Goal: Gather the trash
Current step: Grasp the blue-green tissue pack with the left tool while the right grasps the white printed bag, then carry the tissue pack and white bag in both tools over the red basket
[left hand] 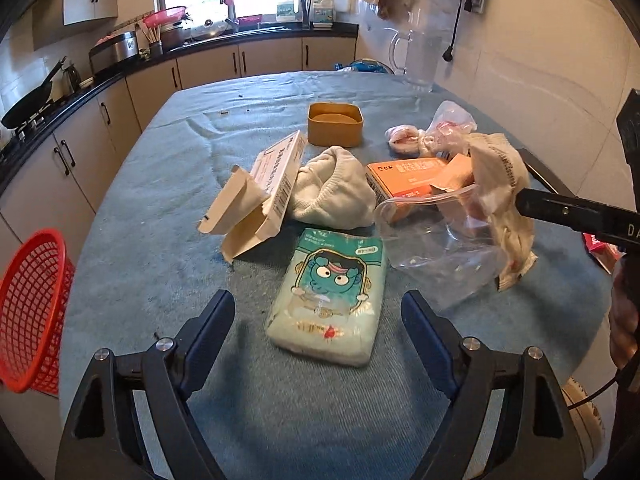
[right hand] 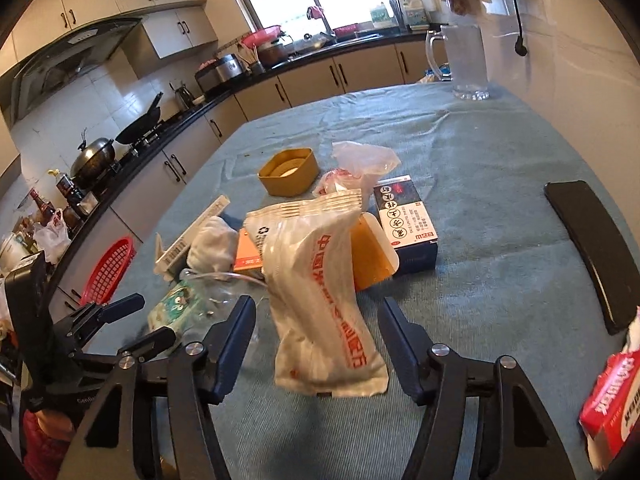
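Trash lies on a blue-covered table [left hand: 160,208]: an opened cream carton [left hand: 260,196], a white cloth [left hand: 332,188], an orange box [left hand: 404,180], a clear zip bag [left hand: 432,248], a green tissue pack [left hand: 332,296] and a white printed wrapper [right hand: 324,292]. My left gripper [left hand: 318,332] is open just short of the tissue pack. My right gripper [right hand: 316,334] is open with the wrapper standing between its fingers, untouched by the pads. A red mesh basket [left hand: 30,312] hangs off the table's left edge.
A tan square container [left hand: 335,124], a pink-and-clear bag [left hand: 440,128], a blue box [right hand: 408,228], a glass pitcher [right hand: 466,60], a black flat object [right hand: 592,248] and a red-white box [right hand: 616,400] also sit on the table. Kitchen counters run along the left and back.
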`<state>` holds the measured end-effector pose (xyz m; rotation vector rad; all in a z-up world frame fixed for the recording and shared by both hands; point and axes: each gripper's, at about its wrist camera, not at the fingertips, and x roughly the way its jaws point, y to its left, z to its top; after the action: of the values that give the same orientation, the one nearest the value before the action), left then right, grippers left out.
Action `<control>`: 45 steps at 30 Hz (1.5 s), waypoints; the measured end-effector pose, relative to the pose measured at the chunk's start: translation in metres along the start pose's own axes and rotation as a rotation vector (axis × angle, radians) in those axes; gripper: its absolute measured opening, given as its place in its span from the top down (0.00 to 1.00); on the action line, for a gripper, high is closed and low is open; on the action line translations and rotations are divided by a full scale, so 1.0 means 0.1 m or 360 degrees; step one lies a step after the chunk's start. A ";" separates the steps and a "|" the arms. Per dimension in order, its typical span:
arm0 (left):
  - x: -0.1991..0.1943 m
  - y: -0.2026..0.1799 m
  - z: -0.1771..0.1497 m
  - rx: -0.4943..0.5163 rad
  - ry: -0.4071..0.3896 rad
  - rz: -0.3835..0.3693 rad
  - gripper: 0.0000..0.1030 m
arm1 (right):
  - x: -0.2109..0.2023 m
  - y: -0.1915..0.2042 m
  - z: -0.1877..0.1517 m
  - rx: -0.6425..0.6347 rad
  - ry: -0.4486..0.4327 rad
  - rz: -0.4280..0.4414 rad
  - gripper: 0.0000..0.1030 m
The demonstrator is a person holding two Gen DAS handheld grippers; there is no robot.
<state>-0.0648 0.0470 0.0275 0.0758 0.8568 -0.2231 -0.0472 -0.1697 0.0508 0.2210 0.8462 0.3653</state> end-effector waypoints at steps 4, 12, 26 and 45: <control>0.11 -0.02 0.02 0.0012 0.0012 0.0000 0.20 | 0.15 0.03 0.03 -0.0029 0.0037 -0.0030 0.36; 0.21 0.00 0.01 -0.0019 0.0031 -0.0003 0.49 | 0.30 0.03 -0.02 -0.0068 0.0060 -0.0062 0.43; -0.11 0.02 0.03 -0.0068 -0.0113 -0.0097 0.53 | -0.17 0.04 0.01 -0.0021 -0.0120 -0.0062 0.52; -0.82 0.56 0.15 -0.0173 -0.0360 0.0041 0.53 | -0.12 0.99 0.27 -0.0195 -0.0085 0.0263 0.52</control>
<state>-0.0930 0.1125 0.0982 -0.0394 0.6409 -0.1572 -0.0566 -0.0853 0.1094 0.1865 0.7519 0.5621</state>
